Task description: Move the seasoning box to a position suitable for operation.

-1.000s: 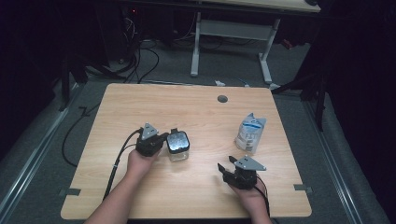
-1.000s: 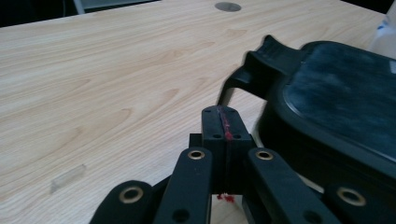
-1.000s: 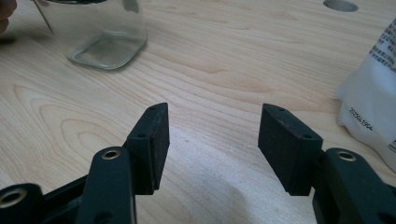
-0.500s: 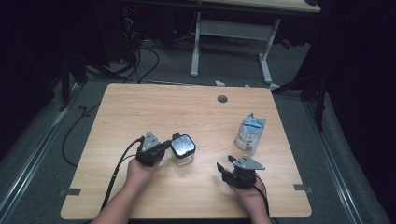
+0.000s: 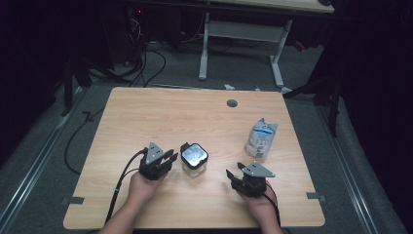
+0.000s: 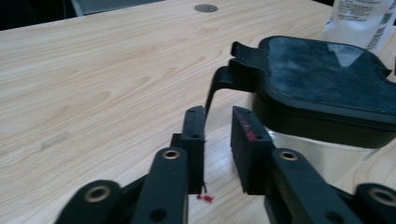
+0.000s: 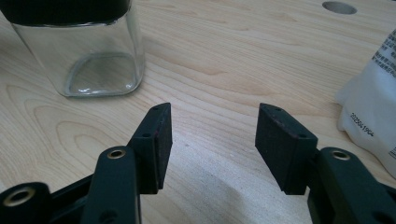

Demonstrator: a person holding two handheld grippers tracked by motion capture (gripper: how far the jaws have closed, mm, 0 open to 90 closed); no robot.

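Vs the earlier frames: jar (image 5: 194,158) has shifted right and toward the near edge of the desk (image 5: 160,109), left gripper (image 5: 168,158) moving with it; right gripper (image 5: 234,174) has barely changed position, bag (image 5: 261,139) has not moved.

Left gripper: sits just left of the jar, near the front edge, left of centre; in the left gripper view the jaws stand a narrow gap apart, nearly closed; the lid's latch tab (image 6: 219,86) hangs down just beyond the tips, in line with the gap; cannot tell whether the pads touch it; nothing clearly clamped.

Right gripper: near the front edge, right of centre, well apart from the jar; in the right gripper view (image 7: 212,126) the jaws are wide open, only bare wood between them, holding nothing.

Jar: clear glass, square with rounded corners, upright on the desk between the two grippers, closer to the left one; black lid (image 6: 327,79) is on; in the right gripper view the glass body (image 7: 91,51) reads see-through to the base, no contents visible.

Bag: white printed pouch standing near the right edge, beyond the right gripper; top looks pinched closed; contents not visible.

Cable port hole (image 5: 232,103) near the far edge, centre-right.
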